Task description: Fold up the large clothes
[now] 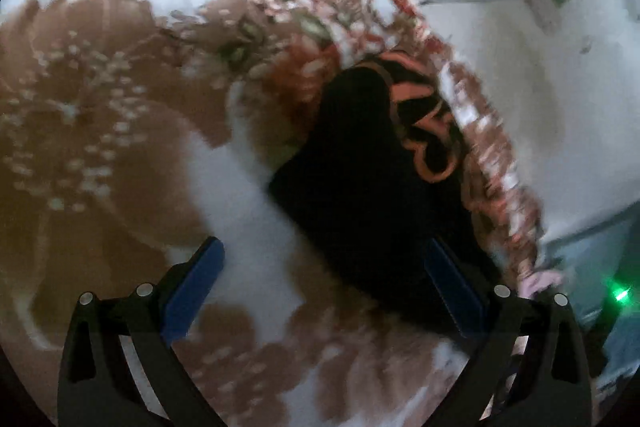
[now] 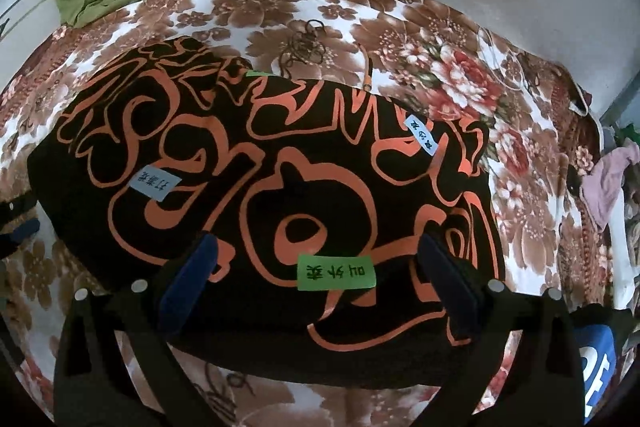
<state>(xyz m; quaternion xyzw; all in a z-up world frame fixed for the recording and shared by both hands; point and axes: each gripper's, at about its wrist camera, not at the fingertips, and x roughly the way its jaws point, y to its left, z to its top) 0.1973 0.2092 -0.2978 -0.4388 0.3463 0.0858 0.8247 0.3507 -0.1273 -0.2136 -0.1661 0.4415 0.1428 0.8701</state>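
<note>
Hovering over black garment (image 2: 256, 187) on floral blanket (image 2: 400, 39) | left tool (image 1: 324, 291) gaping | right tool (image 2: 320, 283) gaping

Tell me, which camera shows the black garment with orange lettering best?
The right wrist view: the black garment lies sharp and nearly whole on the floral blanket. The left wrist view catches only a dark, blurred part.
</note>
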